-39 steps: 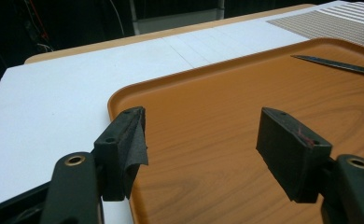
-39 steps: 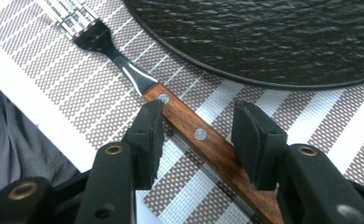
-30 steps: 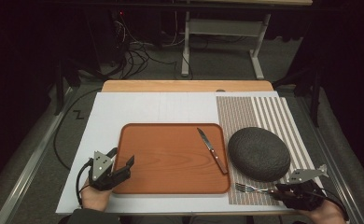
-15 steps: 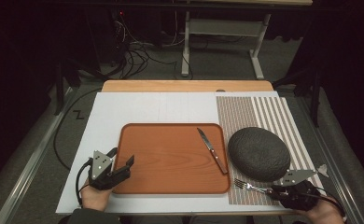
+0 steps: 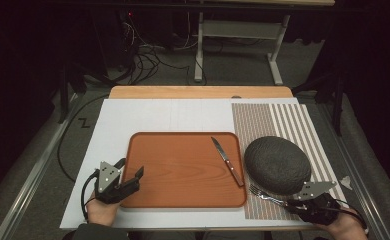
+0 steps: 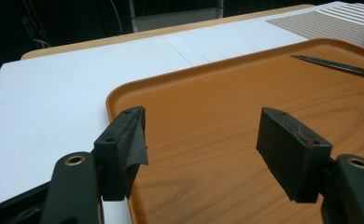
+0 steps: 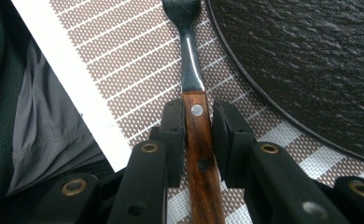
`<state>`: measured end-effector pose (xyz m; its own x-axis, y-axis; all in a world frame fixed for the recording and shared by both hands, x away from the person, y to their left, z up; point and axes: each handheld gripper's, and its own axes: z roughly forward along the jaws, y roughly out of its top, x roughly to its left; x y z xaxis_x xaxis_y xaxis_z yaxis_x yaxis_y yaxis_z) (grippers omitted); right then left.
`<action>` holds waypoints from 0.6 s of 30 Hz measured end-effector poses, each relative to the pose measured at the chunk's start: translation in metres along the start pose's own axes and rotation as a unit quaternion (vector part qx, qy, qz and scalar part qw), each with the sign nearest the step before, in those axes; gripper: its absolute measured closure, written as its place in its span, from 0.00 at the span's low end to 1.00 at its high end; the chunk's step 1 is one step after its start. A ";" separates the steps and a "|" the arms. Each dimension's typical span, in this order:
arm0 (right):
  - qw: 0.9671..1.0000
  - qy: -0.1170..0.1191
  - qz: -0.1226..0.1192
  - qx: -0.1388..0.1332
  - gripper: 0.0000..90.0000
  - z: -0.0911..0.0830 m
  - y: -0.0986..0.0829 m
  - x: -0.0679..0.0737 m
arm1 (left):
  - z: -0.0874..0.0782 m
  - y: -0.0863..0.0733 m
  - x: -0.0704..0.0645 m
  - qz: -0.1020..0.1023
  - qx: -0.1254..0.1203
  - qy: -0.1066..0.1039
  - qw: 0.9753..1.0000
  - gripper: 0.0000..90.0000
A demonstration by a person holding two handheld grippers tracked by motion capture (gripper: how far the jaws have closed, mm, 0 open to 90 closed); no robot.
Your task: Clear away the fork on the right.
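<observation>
**At the counter's near right corner, one fork in my grip**

Down at the near right edge of the counter (image 5: 148, 115), my right claw (image 7: 199, 135) is clamped on the wooden handle of a steel fork (image 7: 195, 93), jaws pressed flat against both sides of it just behind the rivet. I hold it low on the handle so the tines stay free and point forward; they lie over the brown-and-white striped woven placemat (image 5: 283, 117), just beside the rim of the dark grey textured round plate (image 5: 277, 164). In the high view the fork (image 5: 265, 195) sits between that plate and my right claw (image 5: 303, 204), level and close to the mat, which I judge suits laying it down beside the plate as a place setting.

My left claw (image 6: 208, 149) has its jaws wide apart with nothing between them, hovering over the near left corner of the orange wood-grain rectangular tray (image 6: 227, 121). From above, that left claw (image 5: 125, 177) overlaps the tray (image 5: 183, 170) at its left rim, probably waiting there to steady or take the tray once needed.

A wooden-handled table knife (image 5: 228, 161) lies slanted on the tray's right side, blade toward the far edge, apart from both claws.

Counting: one fork, one knife, one plate, one tray, one placemat, two claws.
</observation>
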<state>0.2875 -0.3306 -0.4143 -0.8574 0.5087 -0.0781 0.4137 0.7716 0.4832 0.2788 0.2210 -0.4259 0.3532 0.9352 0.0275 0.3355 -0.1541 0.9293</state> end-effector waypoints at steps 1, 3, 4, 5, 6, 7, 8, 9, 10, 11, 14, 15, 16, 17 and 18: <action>1.000 -0.002 -0.003 -0.001 0.87 0.000 0.000 0.000 | 0.000 0.000 0.000 0.000 0.000 0.000 1.000 0.36; 1.000 -0.003 -0.007 -0.002 0.87 0.000 0.000 0.001 | 0.000 0.000 0.000 0.000 0.000 0.000 1.000 0.36; 1.000 -0.001 -0.007 -0.003 0.87 0.000 -0.001 0.001 | 0.000 0.000 0.000 0.000 0.000 0.000 1.000 0.36; 1.000 0.001 -0.009 -0.004 0.87 0.000 -0.001 0.000 | 0.000 0.000 0.000 0.000 0.000 0.000 1.000 0.36; 1.000 0.001 -0.010 -0.007 0.88 0.000 -0.001 0.000 | 0.000 0.000 0.000 0.000 0.000 0.000 1.000 0.36; 1.000 0.001 -0.010 -0.008 0.88 0.000 -0.002 0.000 | 0.000 0.000 0.000 0.000 0.000 0.000 1.000 0.36; 1.000 0.004 -0.010 -0.008 0.88 0.000 -0.002 -0.001 | 0.000 0.000 0.000 0.000 0.000 0.000 1.000 0.36; 1.000 0.004 -0.006 -0.009 0.88 0.000 -0.002 -0.001 | 0.000 0.000 0.000 0.000 0.000 0.000 1.000 0.36; 1.000 0.004 -0.007 -0.010 0.88 0.000 -0.002 -0.001 | 0.000 0.000 0.000 0.001 0.000 0.000 1.000 0.36; 1.000 0.006 -0.009 -0.012 0.88 0.000 -0.002 -0.002 | 0.000 0.000 0.000 0.001 0.000 0.000 1.000 0.36; 1.000 0.005 -0.009 -0.014 0.88 0.000 -0.002 -0.002 | 0.000 0.000 0.000 0.001 -0.001 0.000 1.000 0.36; 1.000 0.003 -0.009 -0.015 0.88 0.000 -0.002 -0.001 | 0.000 0.000 0.000 0.000 -0.001 0.000 1.000 0.36; 1.000 0.003 -0.010 -0.017 0.88 0.000 -0.001 -0.001 | 0.000 0.000 0.000 0.001 -0.001 0.000 1.000 0.36; 1.000 0.005 -0.010 -0.019 0.88 0.000 -0.001 -0.001 | 0.000 0.000 0.000 0.001 -0.001 0.000 1.000 0.36; 1.000 0.004 -0.010 -0.020 0.88 -0.001 0.000 -0.001 | 0.000 0.000 0.000 0.001 -0.001 0.001 1.000 0.36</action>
<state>0.2877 -0.3315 -0.4137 -0.8677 0.4904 -0.0808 0.3842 0.7650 0.5168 0.2787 0.2208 -0.4258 0.3529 0.9352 0.0297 0.3331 -0.1552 0.9300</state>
